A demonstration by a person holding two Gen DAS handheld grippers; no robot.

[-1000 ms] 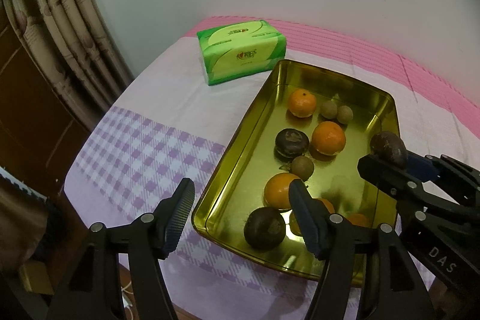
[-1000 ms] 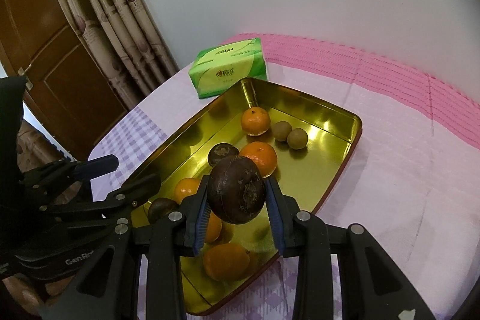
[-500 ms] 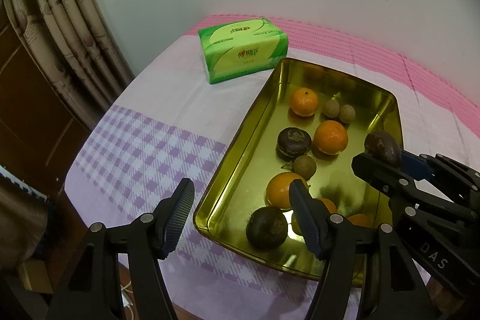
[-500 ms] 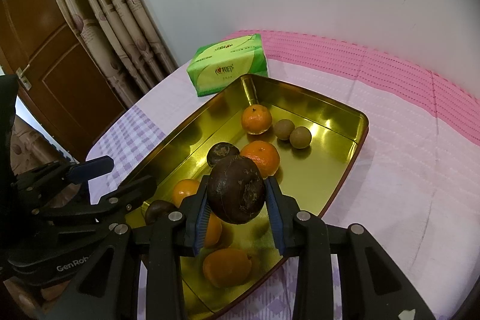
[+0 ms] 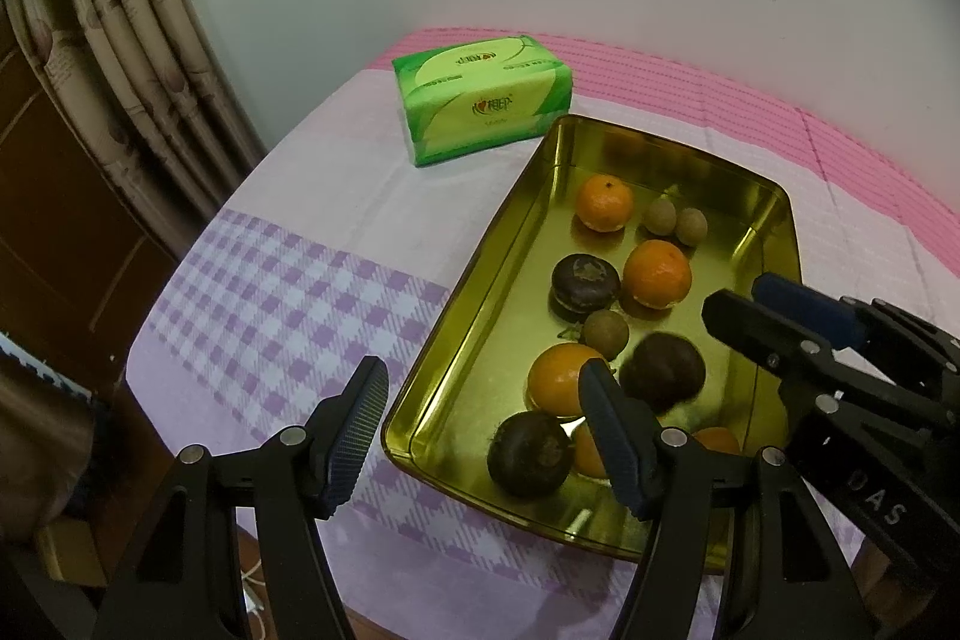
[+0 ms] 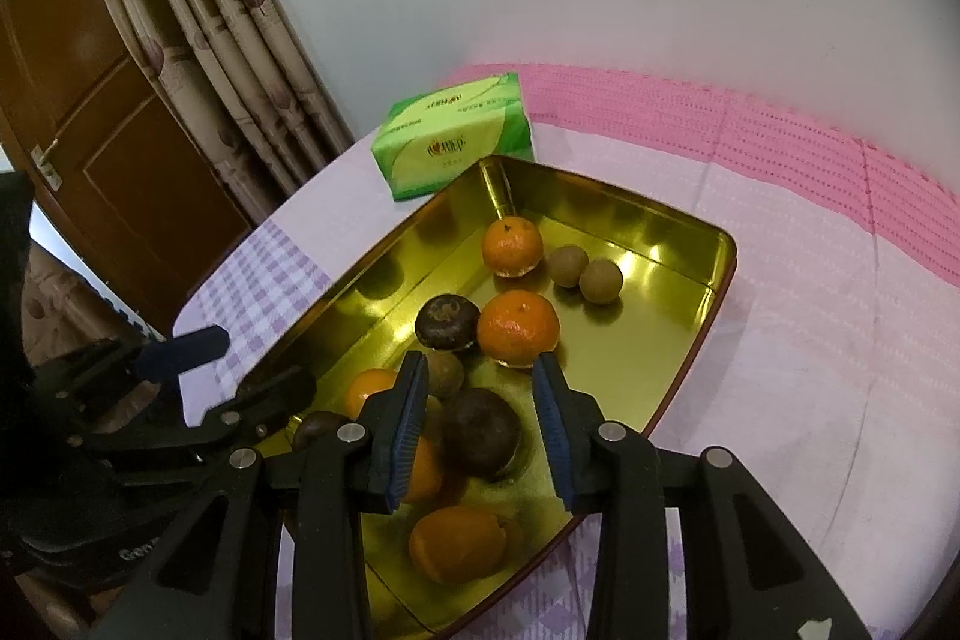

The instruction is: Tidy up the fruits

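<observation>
A gold metal tray [image 5: 480, 316] [image 6: 672, 226] holds several oranges, small brown longans and three dark purple round fruits. One dark fruit [image 6: 487, 430] [image 5: 663, 370] lies in the tray just below my right gripper [image 6: 483, 418], which is open and empty above it. My left gripper [image 5: 483, 436] is open and empty over the tray's near left corner. An orange [image 5: 605, 203] and two longans [image 5: 675, 220] lie at the far end. The right gripper also shows in the left wrist view [image 5: 774, 316].
A green tissue pack [image 5: 480, 97] [image 6: 453, 142] lies beyond the tray's far corner. The table has a pink, white and purple checked cloth [image 5: 288, 304]. Curtains [image 6: 240, 40] and a wooden door [image 6: 102, 130] stand to the left, past the table edge.
My right gripper has opened and let go of the dark fruit, which now lies in the tray among the oranges. The left gripper has barely moved.
</observation>
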